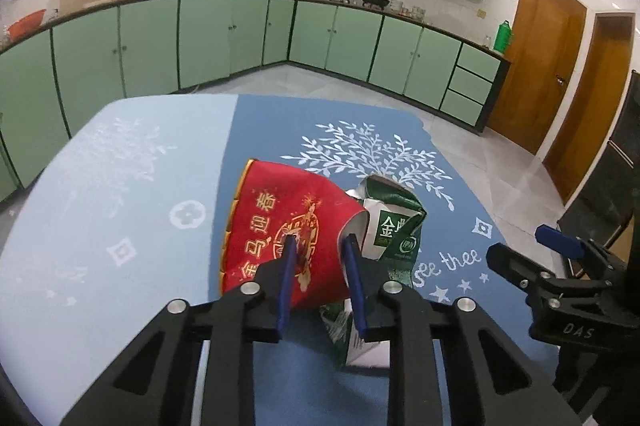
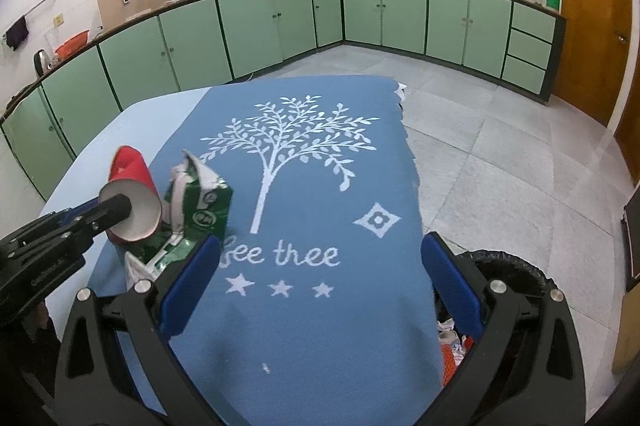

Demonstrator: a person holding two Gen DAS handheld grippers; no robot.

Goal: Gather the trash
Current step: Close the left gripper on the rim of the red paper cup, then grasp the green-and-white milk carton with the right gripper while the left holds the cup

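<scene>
A red paper cup (image 1: pixel 280 226) with gold writing lies on its side on the blue tablecloth (image 1: pixel 160 209). My left gripper (image 1: pixel 320 244) is shut on the cup's rim, one finger outside and one inside the mouth. A crumpled green and white carton (image 1: pixel 394 226) lies right behind the cup, touching it. In the right wrist view the cup (image 2: pixel 134 197) and the carton (image 2: pixel 196 205) are at the left, with the left gripper on the cup. My right gripper (image 2: pixel 320 262) is open and empty above the cloth near the table's right edge.
A black-lined trash bin (image 2: pixel 508 274) with scraps in it stands on the floor at the table's right edge. My right gripper also shows in the left wrist view (image 1: pixel 560 250). Green kitchen cabinets (image 1: pixel 240 33) ring the room, with wooden doors (image 1: pixel 536 57) at the right.
</scene>
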